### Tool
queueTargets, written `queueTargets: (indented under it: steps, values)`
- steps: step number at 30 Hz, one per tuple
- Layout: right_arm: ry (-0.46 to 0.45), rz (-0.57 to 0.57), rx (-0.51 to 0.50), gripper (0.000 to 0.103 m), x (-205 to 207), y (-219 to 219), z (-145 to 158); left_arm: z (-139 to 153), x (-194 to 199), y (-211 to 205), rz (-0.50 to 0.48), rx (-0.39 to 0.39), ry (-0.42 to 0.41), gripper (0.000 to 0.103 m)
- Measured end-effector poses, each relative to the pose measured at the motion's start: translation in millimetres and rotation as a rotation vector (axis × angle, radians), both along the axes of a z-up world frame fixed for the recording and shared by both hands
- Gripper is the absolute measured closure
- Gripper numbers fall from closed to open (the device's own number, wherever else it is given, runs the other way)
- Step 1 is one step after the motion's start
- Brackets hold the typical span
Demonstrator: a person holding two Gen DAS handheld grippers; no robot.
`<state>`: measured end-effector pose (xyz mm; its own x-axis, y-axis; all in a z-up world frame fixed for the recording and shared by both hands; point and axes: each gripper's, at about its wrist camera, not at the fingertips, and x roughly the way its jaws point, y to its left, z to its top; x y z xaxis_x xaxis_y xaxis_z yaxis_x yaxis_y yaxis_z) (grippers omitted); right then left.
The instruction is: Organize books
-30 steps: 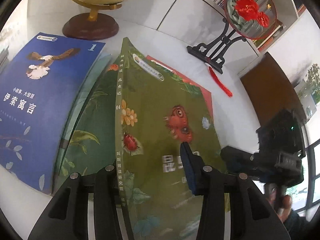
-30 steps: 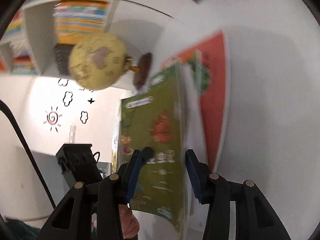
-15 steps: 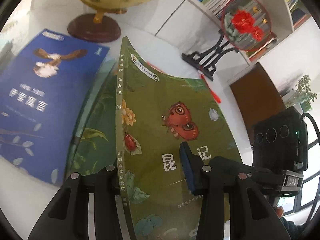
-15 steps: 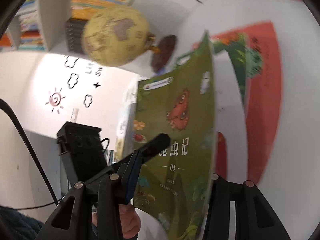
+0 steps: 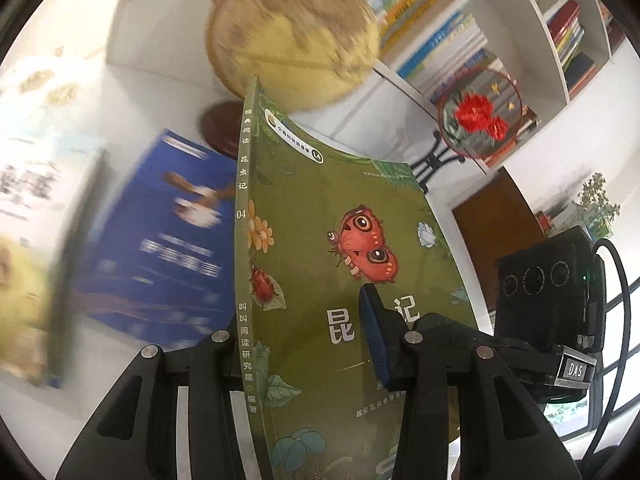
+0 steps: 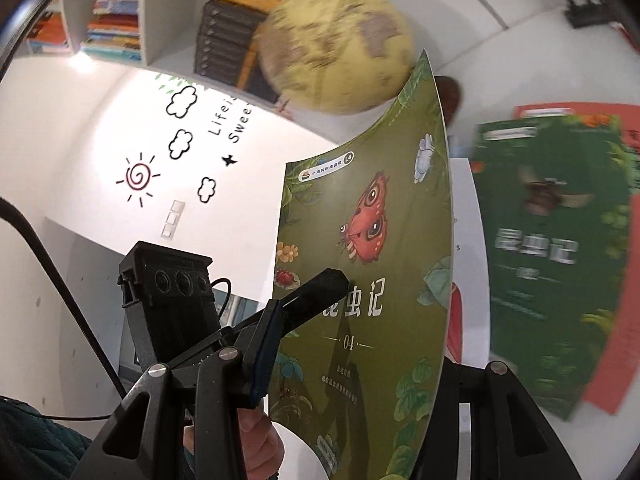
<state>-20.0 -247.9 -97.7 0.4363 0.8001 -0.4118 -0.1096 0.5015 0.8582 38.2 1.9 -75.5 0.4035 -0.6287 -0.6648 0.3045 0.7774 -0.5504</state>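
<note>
Since a second ago I have lifted the olive-green insect book [image 5: 344,264] off the white table [image 5: 36,412]; it lay low among the other books then, and now it stands up in front of the globe [image 5: 292,36] and the bookshelves [image 5: 500,32], its cover bowed.

From my left gripper's camera, going left to right: a pale book [image 5: 28,208] at the far left is too blurred to read. Next to it the blue book [image 5: 168,240] with the bird lies flat on the table. Then comes my left gripper [image 5: 304,344], clamped on the green book near its spine, one blue pad [image 5: 372,332] pressing on the front cover and the other finger behind the spine. Behind the book's right corner stands the round red-flower ornament [image 5: 478,114] on its black stand. At the far right my right gripper [image 5: 544,320] shows only as its black camera block.

From the right camera, my left gripper [image 6: 304,300] reaches in from the left onto the cover. My right gripper [image 6: 356,372] is closed on the book's lower edge, one finger in front of the cover and one behind. Right of the held book, a darker green book [image 6: 556,256] lies on a red one [image 6: 624,320] on the table.
</note>
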Motion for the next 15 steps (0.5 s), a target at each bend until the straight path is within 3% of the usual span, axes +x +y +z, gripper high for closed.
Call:
queueTargets:
  steps: [7,15]
  values:
    - [-0.025,0.048,0.024,0.058,18.4,88.2,8.6,17.1,11.9,87.8,0.06,0.04,-0.013,0.065]
    - [-0.02,0.064,0.038,0.058,50.1,183.6,1.6,11.4,47.4,166.4,0.069,0.068,-0.008,0.065]
